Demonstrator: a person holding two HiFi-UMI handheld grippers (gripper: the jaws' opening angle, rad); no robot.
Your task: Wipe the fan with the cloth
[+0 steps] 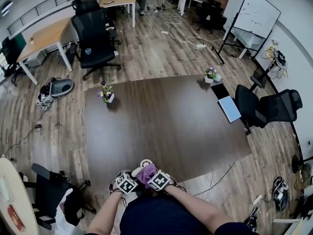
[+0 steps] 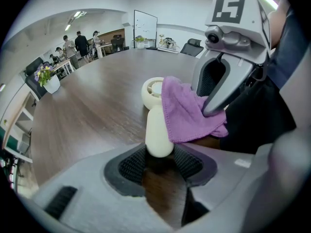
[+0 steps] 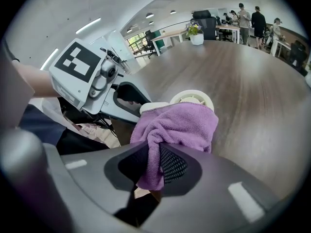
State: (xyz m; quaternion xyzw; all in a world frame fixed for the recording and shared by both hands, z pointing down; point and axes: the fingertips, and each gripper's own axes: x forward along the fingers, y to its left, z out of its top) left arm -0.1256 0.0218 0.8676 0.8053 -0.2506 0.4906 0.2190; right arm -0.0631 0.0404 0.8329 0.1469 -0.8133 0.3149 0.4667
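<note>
Fan, handle clamped in left gripper, sits at six o'clock on the table edge; cloth, pinched by right gripper, drapes over its head from three o'clock; wiping seems in hand, and the next move likely calls for a pressed sweep across the grille.

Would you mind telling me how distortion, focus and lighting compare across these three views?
Head view: evenly lit and sharp, though the wide lens bows the edges of the table. Left gripper view: heavy fisheye with black corners; the fan looks slightly soft up close. Right gripper view: same fisheye; the cloth is crisp, the ceiling lights blown white.
</note>
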